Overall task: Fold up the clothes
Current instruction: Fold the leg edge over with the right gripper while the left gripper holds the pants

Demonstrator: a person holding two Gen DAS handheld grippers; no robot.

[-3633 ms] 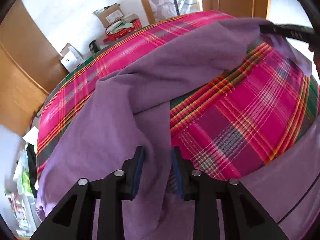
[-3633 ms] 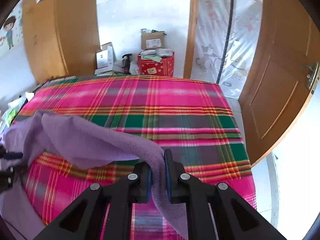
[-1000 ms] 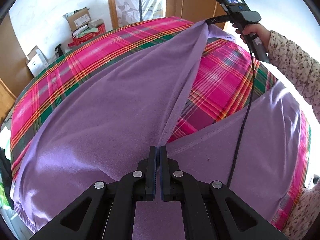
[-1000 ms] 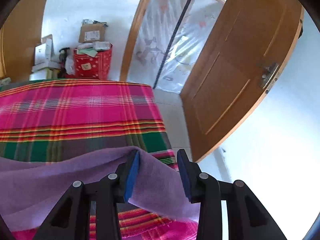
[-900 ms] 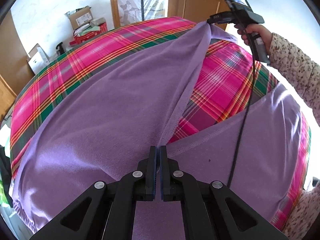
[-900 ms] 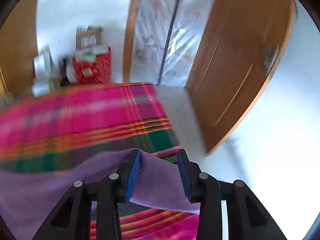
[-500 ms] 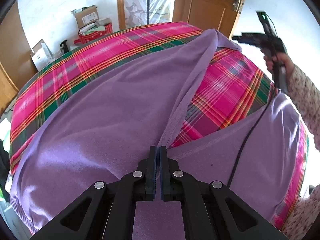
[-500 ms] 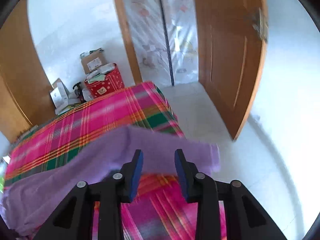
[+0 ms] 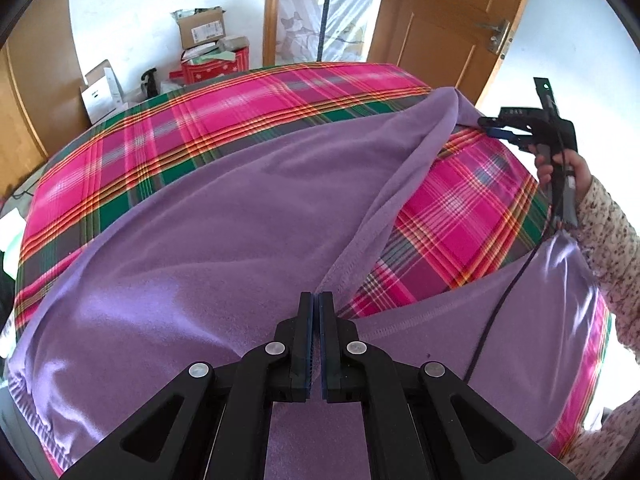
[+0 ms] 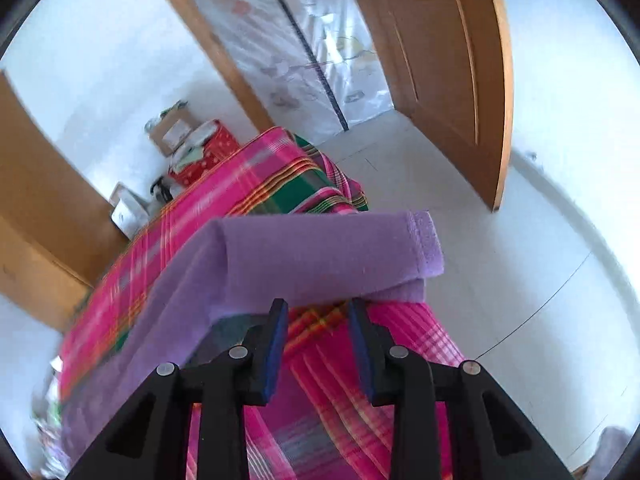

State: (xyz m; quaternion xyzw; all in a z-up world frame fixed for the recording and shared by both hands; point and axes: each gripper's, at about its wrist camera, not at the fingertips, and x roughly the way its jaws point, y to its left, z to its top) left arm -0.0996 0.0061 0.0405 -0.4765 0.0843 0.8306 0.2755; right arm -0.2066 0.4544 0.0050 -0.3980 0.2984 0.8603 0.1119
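1. The left gripper point(image 9: 319, 300) is clenched, its blue-padded jaws pressed together with only a thin line between them, pinching the hemmed edge of the purple garment point(image 9: 224, 216) where that edge runs down to the fingertips.
2. The purple garment lies spread over the plaid bedspread point(image 9: 248, 104). From the pinch point a fold of it climbs toward 1 o'clock to a raised corner near the bed's far edge; a second part fills the left wrist view from 3 to 6 o'clock.
3. The right gripper point(image 10: 318, 308) is released: its jaws stand well apart, with bare plaid showing in the gap. Its fingertips sit just below the garment's folded corner point(image 10: 332, 256), close to the edge; whether they touch it cannot be told.
4. In the left wrist view the right gripper point(image 9: 498, 128) appears at 2 o'clock, just beside the raised corner, held by a hand point(image 9: 560, 166) in a floral sleeve point(image 9: 604, 224). A black cable point(image 9: 500, 304) hangs from it across the cloth.
5. Beyond the bed, at 12 o'clock, stand a red box point(image 9: 212, 66) and a cardboard box point(image 9: 202, 32); a wooden door point(image 9: 444, 28) is open at 1 o'clock.
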